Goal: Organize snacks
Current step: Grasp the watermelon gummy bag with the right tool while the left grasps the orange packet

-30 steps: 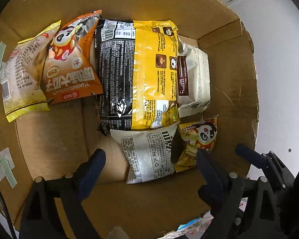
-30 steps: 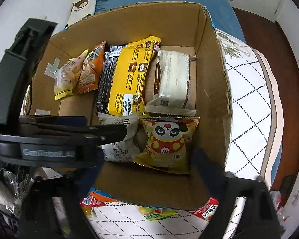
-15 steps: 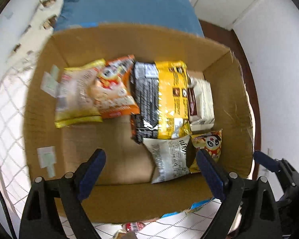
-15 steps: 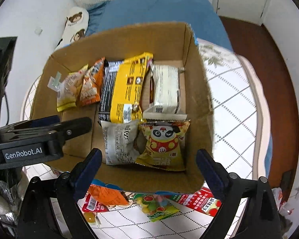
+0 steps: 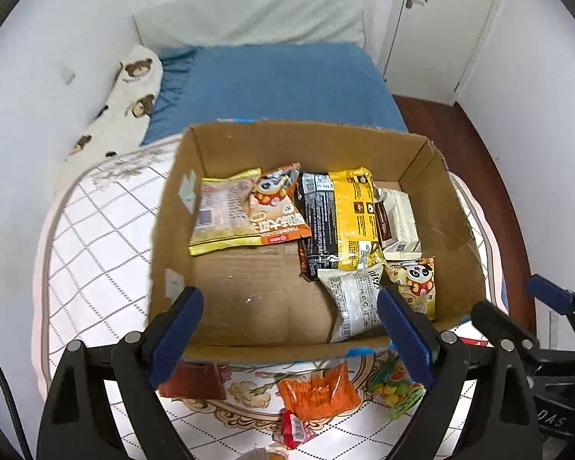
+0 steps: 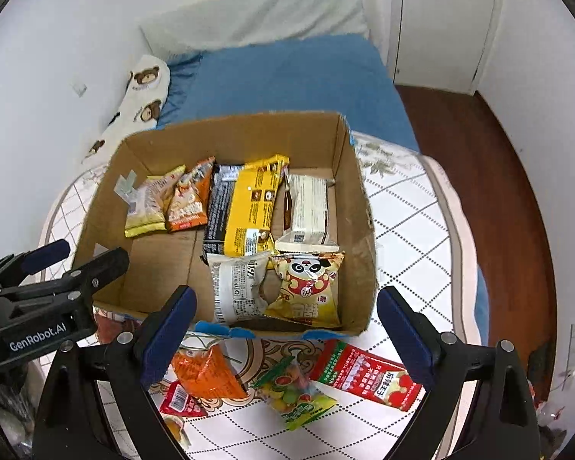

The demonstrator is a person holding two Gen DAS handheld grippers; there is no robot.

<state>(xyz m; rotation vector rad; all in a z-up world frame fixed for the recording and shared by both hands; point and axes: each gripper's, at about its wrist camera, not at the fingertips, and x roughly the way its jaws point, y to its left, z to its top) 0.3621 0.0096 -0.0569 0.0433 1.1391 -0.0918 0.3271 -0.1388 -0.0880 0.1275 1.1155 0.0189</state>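
Both claws have pulled back up out of the brown cardboard box (image 5: 456, 230), the left gripper (image 5: 289, 331) and right gripper (image 6: 285, 329) spread wide and empty, so the orange crinkly snack packet (image 6: 207, 372) on the quilt looks next.

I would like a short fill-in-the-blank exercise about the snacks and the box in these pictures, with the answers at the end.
1. The snacks already sorted lie inside a ____ box.
2. The panda packet lies in the near ____ corner of the box, seen from the right wrist.
3. Both the left gripper and the right gripper are ____ and hold nothing.
4. The orange packet lies ____ the box, on the checked cover.

Answers: cardboard; right; open; outside
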